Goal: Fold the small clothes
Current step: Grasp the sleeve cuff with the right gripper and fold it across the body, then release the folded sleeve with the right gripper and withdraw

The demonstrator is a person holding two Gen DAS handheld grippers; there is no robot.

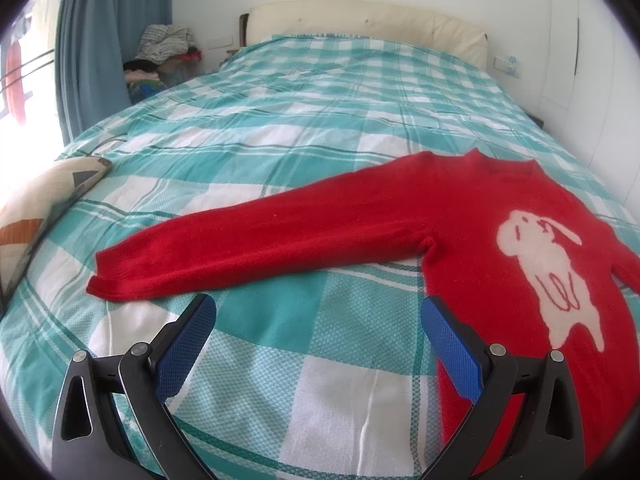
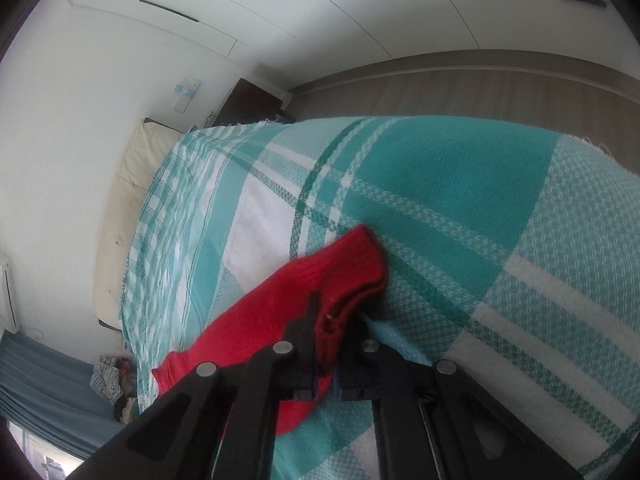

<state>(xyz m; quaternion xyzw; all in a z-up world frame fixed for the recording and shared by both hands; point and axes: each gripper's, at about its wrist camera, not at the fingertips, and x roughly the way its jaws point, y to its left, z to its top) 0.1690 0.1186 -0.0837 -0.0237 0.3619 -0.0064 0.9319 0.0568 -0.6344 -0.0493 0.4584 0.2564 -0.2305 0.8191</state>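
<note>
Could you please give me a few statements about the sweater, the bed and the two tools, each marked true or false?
1. The left tool is open, holding nothing. True.
2. The right tool is open and clear of the fabric. False: it is shut on the red sweater's sleeve.
3. The red sweater shows a pale animal figure. True.
4. The bedspread is plain blue. False: it is teal and white checked.
5. The sweater's left-hand sleeve lies stretched out flat. True.
</note>
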